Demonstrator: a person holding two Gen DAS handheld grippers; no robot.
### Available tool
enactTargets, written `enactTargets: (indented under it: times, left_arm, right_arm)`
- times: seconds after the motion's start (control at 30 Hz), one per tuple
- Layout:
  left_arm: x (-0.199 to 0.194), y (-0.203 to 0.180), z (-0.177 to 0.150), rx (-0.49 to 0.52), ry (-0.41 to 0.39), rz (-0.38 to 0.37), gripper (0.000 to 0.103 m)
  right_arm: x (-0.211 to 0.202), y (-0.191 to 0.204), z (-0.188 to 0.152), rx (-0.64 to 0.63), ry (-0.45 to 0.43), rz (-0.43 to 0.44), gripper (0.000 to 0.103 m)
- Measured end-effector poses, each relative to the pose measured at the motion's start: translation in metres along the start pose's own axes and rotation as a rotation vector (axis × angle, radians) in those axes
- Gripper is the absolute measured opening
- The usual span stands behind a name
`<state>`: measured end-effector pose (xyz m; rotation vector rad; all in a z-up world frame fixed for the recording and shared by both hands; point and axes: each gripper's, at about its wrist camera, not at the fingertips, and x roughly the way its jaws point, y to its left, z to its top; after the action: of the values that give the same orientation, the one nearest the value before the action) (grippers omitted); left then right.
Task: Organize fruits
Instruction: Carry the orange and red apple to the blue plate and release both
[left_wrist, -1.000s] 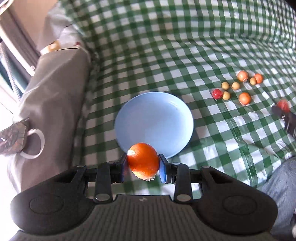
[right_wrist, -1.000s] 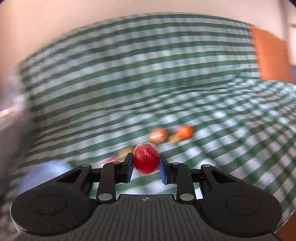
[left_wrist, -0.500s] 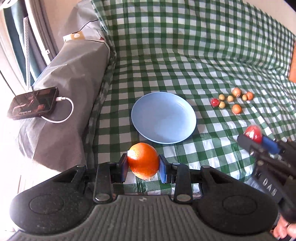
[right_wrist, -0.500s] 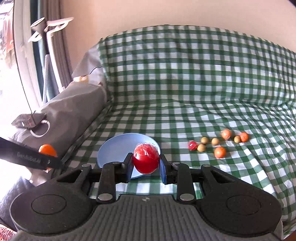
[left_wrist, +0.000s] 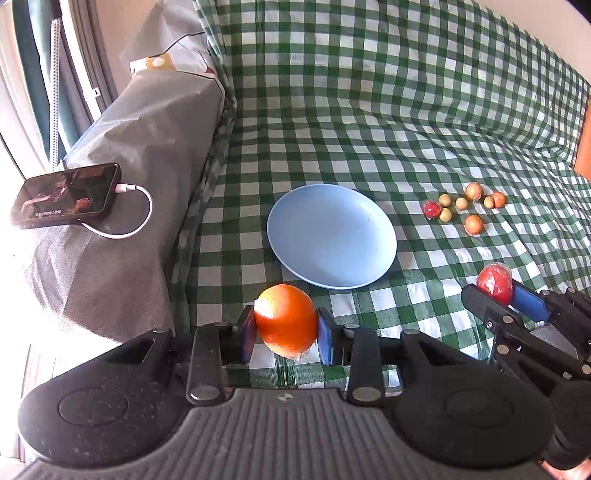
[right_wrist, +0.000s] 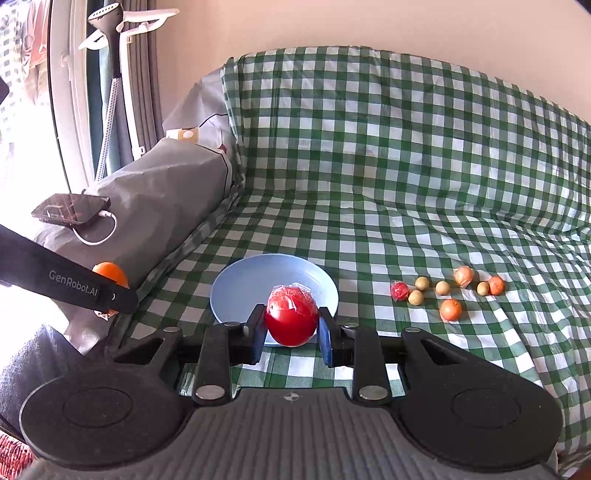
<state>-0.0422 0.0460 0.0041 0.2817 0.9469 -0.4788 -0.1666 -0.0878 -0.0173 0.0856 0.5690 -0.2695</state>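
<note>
Your left tool (left_wrist: 286, 334) is clamped on a glossy round orange fruit (left_wrist: 286, 323); your right tool (right_wrist: 291, 334) is clamped on a film-wrapped red fruit (right_wrist: 291, 319), smooth round light-blue plate (right_wrist: 240, 284) at 12 o'clock.

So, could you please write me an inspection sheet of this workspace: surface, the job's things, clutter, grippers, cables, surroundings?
Surface: green checked cloth over a couch seat and back, wrinkled.
Job's things: blue plate with nothing on it; eight small fruits in a loose group right of the plate; orange and red fruit, both in film, held in the grippers.
Clutter: phone on the grey-covered armrest.
Grippers: left gripper shut on the orange; right gripper shut on the red fruit, near the plate's front edge.
Cables: white charging cable plugged into the phone, looped on the armrest.
Surroundings: window and curtain at left, plain wall behind.
</note>
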Motion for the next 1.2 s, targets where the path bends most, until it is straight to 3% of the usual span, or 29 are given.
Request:
enactTargets:
  times: [0.23, 0.5, 0.93, 1.2]
  left_arm:
    - [0.021, 0.004, 0.009, 0.002, 0.039, 0.010, 0.037]
    - [0.056, 0.009, 0.042, 0.002, 0.059, 0.018, 0.037]
    - [0.171, -0.010, 0.081, 0.063, 0.190, 0.048, 0.037]
    - [0.225, -0.016, 0.090, 0.108, 0.222, 0.086, 0.038]
  right_arm:
    - [0.016, -0.006, -0.001, -0.003, 0.035, -0.015, 0.030]
    - [0.060, -0.012, 0.004, -0.021, 0.072, -0.039, 0.030]
    - [0.161, -0.020, 0.003, -0.039, 0.200, -0.017, 0.030]
    - [0.217, -0.019, -0.001, -0.065, 0.290, -0.012, 0.030]
